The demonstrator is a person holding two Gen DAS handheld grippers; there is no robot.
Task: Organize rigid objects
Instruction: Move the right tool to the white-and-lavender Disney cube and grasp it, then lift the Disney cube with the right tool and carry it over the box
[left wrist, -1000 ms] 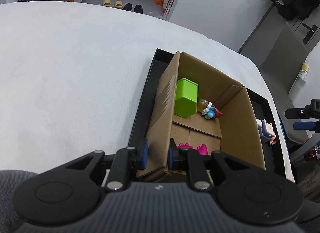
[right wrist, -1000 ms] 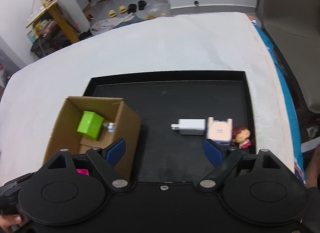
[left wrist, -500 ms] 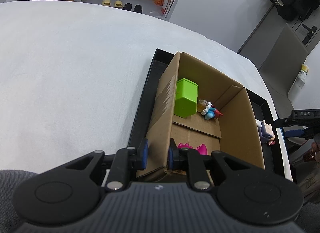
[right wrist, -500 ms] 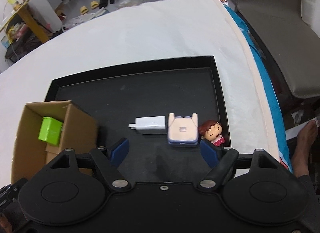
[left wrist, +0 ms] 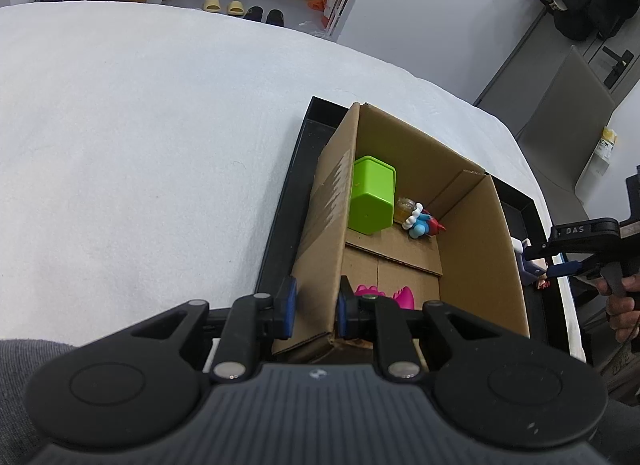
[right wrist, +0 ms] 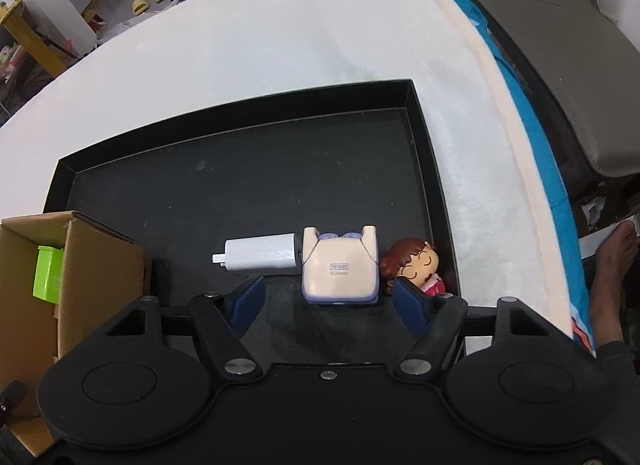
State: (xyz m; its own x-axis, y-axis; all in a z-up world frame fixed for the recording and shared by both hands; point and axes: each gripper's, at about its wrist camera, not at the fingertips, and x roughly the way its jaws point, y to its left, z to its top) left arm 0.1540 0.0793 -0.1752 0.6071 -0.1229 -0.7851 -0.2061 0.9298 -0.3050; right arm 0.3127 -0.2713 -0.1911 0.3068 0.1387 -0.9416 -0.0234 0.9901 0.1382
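My left gripper (left wrist: 314,311) is shut on the near left wall of the cardboard box (left wrist: 326,221), which stands in the black tray (left wrist: 280,217). Inside the box lie a green cube (left wrist: 370,201), a small blue figure (left wrist: 420,223) and a pink toy (left wrist: 384,295). My right gripper (right wrist: 328,299) is open, low over the tray (right wrist: 240,169), with a cream Disney toy (right wrist: 340,265) between and just ahead of its fingertips. A white charger (right wrist: 260,255) lies left of the toy and a brown-haired doll (right wrist: 414,265) right of it. The box (right wrist: 80,265) is at the left.
The tray sits on a white-covered table (left wrist: 140,137). The table's right edge (right wrist: 500,105) is close to the tray, with a grey chair (right wrist: 560,45) beyond. The right gripper and the hand holding it show in the left wrist view (left wrist: 560,261).
The right gripper has moved right and forward, down toward the cream toy, which now lies between its open fingertips. The left gripper has kept its hold on the box wall.
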